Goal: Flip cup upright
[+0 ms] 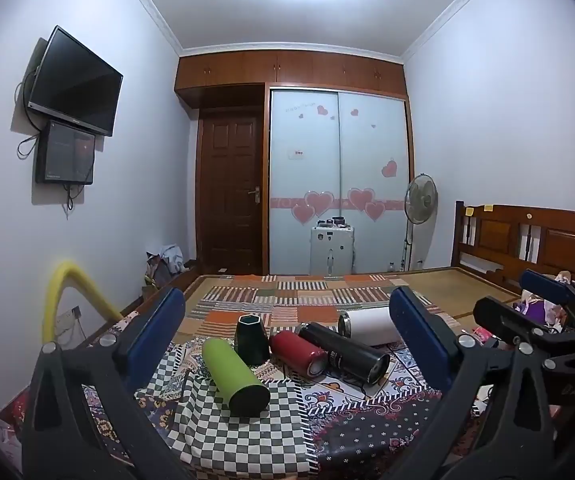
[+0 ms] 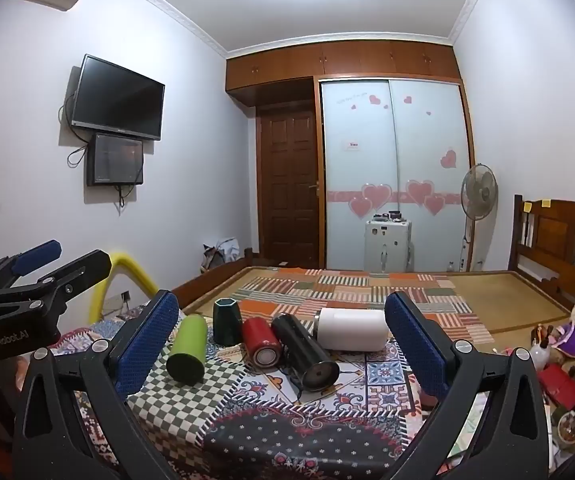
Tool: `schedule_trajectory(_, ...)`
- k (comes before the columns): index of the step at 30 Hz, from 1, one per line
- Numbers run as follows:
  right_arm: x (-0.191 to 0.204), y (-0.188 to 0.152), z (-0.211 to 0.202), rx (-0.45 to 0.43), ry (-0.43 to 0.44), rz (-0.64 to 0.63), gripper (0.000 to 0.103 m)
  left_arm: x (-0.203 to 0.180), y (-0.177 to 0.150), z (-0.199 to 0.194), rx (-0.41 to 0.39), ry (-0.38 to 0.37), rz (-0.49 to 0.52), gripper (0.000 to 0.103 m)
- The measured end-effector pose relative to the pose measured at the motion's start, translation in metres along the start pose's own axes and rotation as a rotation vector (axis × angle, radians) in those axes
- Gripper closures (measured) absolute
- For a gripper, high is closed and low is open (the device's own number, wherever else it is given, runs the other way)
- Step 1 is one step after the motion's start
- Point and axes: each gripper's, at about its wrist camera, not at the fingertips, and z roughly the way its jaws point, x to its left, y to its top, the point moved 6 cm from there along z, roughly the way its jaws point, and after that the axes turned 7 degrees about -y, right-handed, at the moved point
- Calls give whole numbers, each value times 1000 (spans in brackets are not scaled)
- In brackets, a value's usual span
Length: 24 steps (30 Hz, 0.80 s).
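Several cups lie on their sides on the patterned cloth: a green cup [image 1: 234, 376] [image 2: 187, 350], a red cup [image 1: 297, 351] [image 2: 261, 344], a black cup [image 1: 345, 352] [image 2: 305, 354] and a white cup [image 1: 369, 326] [image 2: 351, 329]. A dark green hexagonal cup [image 1: 252, 338] [image 2: 227, 322] stands upright behind them. My left gripper [image 1: 287, 340] is open and empty, short of the cups. My right gripper [image 2: 283, 340] is open and empty too. The right gripper shows at the right edge of the left view [image 1: 527, 304]; the left gripper shows at the left edge of the right view [image 2: 43, 268].
The cups rest on a checkered cloth [image 1: 239, 436] over a patterned cover [image 2: 307, 432] on a bed with a wooden headboard [image 1: 527, 236]. A yellow padded rail [image 1: 67, 292] stands at the left. Toys and clutter [image 2: 567, 360] lie at the right.
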Motion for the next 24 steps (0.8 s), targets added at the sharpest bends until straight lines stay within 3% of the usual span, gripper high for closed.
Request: schedule_trajectory(24,0,0,-1,2,-3,4,0,-7,1,-5,-18,-28,14,0)
